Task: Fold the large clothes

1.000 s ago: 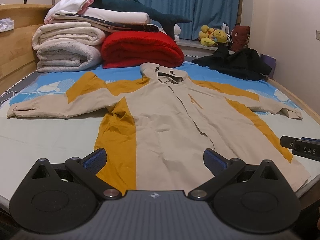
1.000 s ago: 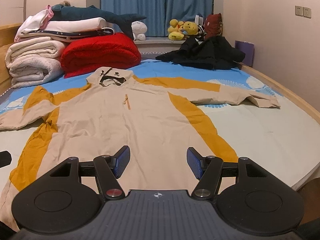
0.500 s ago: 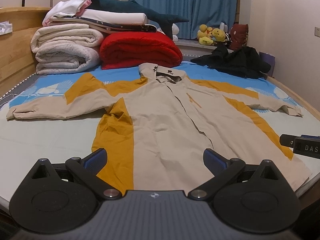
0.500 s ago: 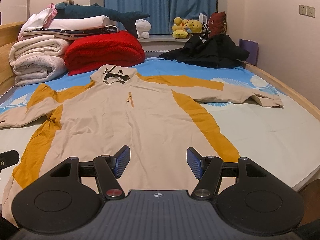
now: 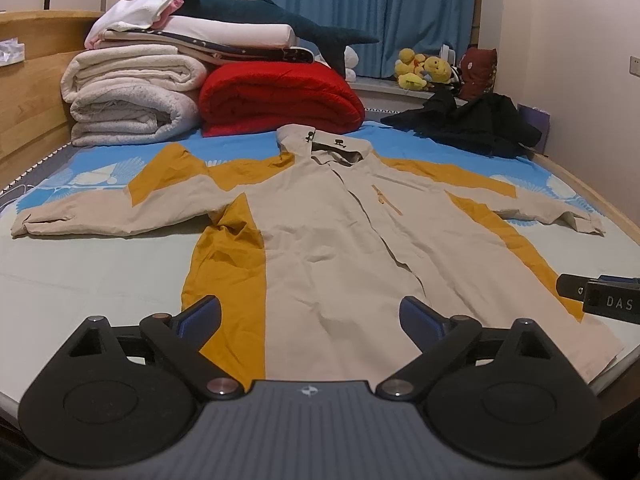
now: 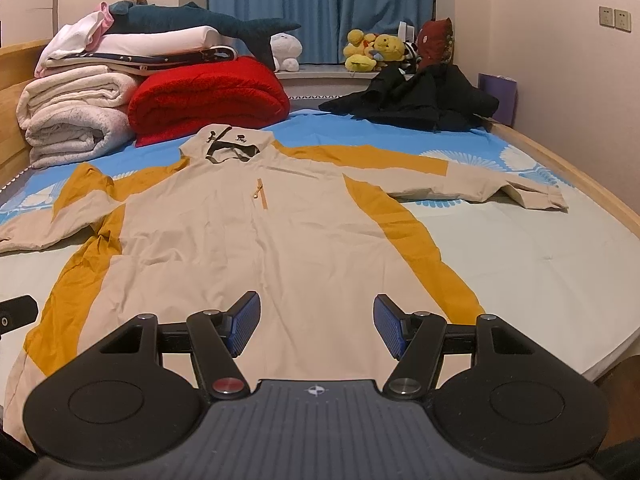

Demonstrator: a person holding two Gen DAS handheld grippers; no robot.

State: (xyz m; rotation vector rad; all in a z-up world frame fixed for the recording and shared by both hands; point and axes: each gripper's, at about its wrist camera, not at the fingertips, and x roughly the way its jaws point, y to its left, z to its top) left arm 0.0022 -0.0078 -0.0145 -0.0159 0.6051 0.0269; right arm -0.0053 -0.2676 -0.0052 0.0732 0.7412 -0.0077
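Observation:
A beige and mustard hooded jacket (image 5: 332, 236) lies spread flat, front up, on the bed, sleeves stretched to both sides, hood at the far end. It also shows in the right wrist view (image 6: 248, 236). My left gripper (image 5: 310, 314) is open and empty, hovering above the jacket's near hem, left of centre. My right gripper (image 6: 316, 322) is open and empty above the hem, right of centre. The right gripper's tip (image 5: 600, 298) shows at the right edge of the left wrist view; the left gripper's tip (image 6: 14, 314) shows at the left edge of the right wrist view.
Folded white quilts (image 5: 128, 100) and a red quilt (image 5: 280, 100) are stacked at the bed's far left. A black garment (image 5: 468, 124) lies at the far right. Plush toys (image 6: 372, 50) sit on the window sill. A wooden bed frame (image 6: 580, 180) runs along the right.
Both grippers have shifted slightly; the view has tilted a little, so the jacket sits slightly lower in frame. Both stay open. The jacket has not moved.

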